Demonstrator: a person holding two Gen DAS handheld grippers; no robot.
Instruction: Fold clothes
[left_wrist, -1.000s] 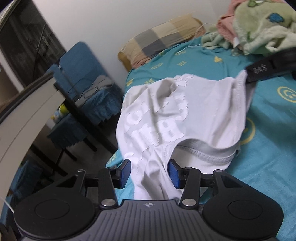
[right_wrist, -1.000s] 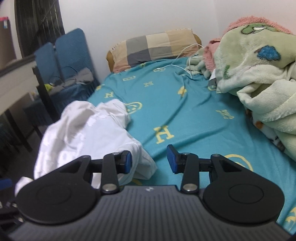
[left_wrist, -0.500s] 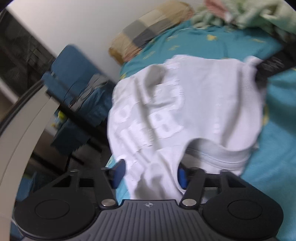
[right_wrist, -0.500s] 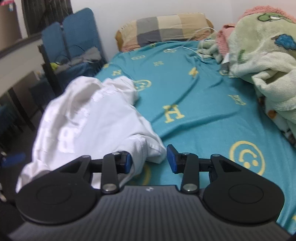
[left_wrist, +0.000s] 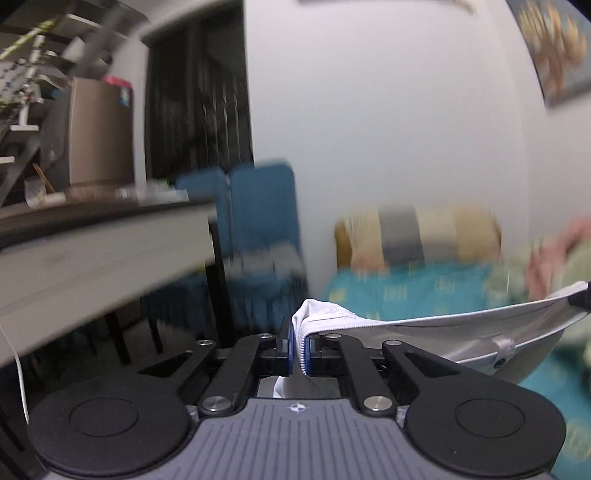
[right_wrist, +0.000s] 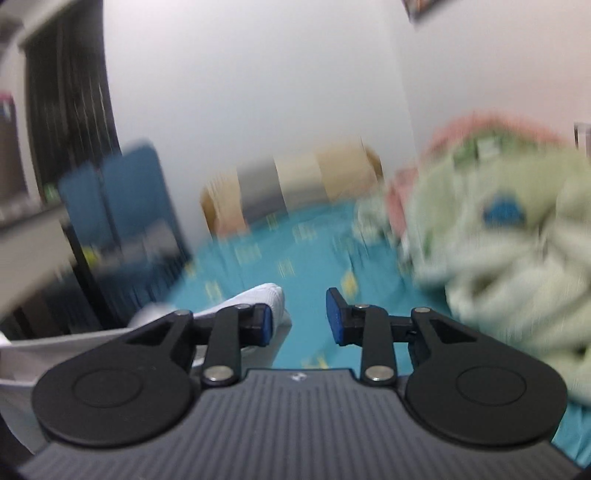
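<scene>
Shirt (left_wrist: 436, 328), white with a ribbed edge, hangs stretched in the air above the near edge of the bed (right_wrist: 306, 254). Left gripper (left_wrist: 298, 345) is clenched on that edge. Right gripper (right_wrist: 298, 322) gapes wide, cloth draped by one finger. Best to pinch there, pull level, then lay it flat.

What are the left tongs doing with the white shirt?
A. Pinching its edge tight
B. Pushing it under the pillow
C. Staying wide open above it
A. In the left wrist view, the left tongs are shut on the ribbed edge of the white shirt, which stretches away to the right.
</scene>
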